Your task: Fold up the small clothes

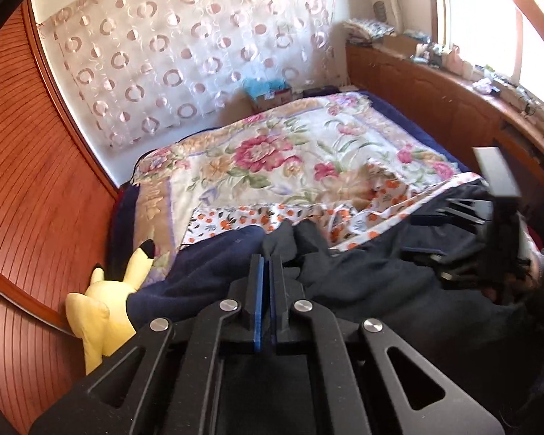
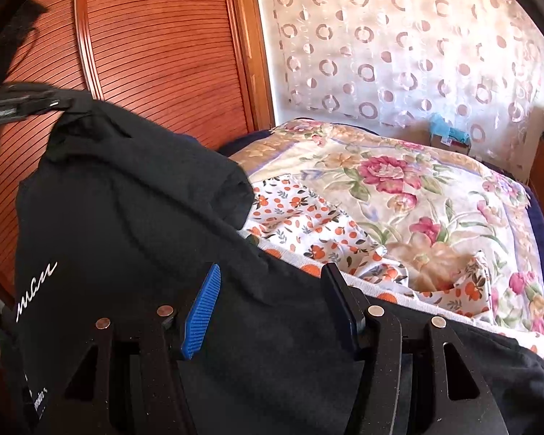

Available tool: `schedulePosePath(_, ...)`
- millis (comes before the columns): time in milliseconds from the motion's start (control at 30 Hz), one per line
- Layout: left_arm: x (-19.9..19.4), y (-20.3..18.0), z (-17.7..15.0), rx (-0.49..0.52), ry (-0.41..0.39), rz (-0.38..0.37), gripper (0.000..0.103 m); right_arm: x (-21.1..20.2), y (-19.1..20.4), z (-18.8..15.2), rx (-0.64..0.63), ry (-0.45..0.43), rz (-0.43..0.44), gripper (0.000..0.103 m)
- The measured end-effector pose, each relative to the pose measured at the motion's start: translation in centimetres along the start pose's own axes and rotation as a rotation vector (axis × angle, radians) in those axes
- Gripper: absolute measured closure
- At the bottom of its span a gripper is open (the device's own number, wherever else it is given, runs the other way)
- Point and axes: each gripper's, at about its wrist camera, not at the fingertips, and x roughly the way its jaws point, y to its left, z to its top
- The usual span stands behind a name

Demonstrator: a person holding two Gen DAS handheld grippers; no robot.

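Landmark for this report: the black garment, the item to be folded, lying at the near edge of the bed.

Left of the garment, a ribbed wooden wardrobe door stands along the bedside. A yellow plush toy sits at its foot, just left of the garment's dark sleeve.

My left gripper is narrowed to the limit, its blue-lined pads all but meeting. A pinch of the garment's fabric rises between the tips. In the right wrist view that same corner is lifted, drawn up toward the upper left, and the cloth hangs down from it in folds. Small white script is visible on the garment's left portion; I cannot read it.

Behind the garment, a white cloth printed with orange fruit lies partly under it, crumpled. Beyond that the floral blanket covers the bed up to the far curtain with ring patterns.

Toward the right of the garment, my right gripper stands half wide, one blue ribbed pad and one dark finger apart. The garment's cloth lies in the gap beneath them; the pads are not pressing on it.

Further right of the garment, a wooden ledge under the window carries assorted small items, too small to identify.
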Motion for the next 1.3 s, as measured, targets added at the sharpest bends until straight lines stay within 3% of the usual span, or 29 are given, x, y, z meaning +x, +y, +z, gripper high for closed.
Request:
schedulePosePath(167,-0.8,-1.3,-3.1,-0.004,0.017,-0.047,0.099,1.1,-0.9,1.0,0.078,-0.018,0.068,0.043)
schedulePosePath(333,0.2,-1.2,-5.4,-0.026,0.052,-0.030,0.099,3.9,-1.4,2.1,0.168,0.012,0.155,0.043)
schedulePosePath(700,0.7,-0.2,-6.6,-0.050,0.040,-0.003,0.099,9.8,-3.2,1.4,0.407,0.158,0.369,0.043)
schedulePosePath(900,1.1,0.0,-6.9,-0.053,0.040,-0.004,0.099,9.7,-2.8,1.6,0.437,0.157,0.426,0.043)
schedulePosePath(1133,1.0,0.1,-7.2,-0.063,0.027,-0.011,0.099,12.0,-2.9,1.6,0.499,0.214,0.459,0.043)
schedulePosePath(1167,1.0,0.1,-7.1,-0.065,0.022,-0.008,0.099,12.3,-3.0,1.7,0.512,0.214,0.462,0.046)
schedulePosePath(1200,1.0,0.3,-7.0,-0.070,0.014,0.000,0.099,12.6,-3.1,1.9,0.520,0.215,0.471,0.066)
schedulePosePath(1267,0.7,0.5,-6.7,-0.076,-0.009,0.023,0.099,12.8,-3.1,2.6,0.498,0.221,0.430,0.095)
schedulePosePath(1300,0.6,0.7,-6.4,-0.083,-0.022,0.033,0.099,12.3,-2.9,3.0,0.479,0.205,0.413,0.096)
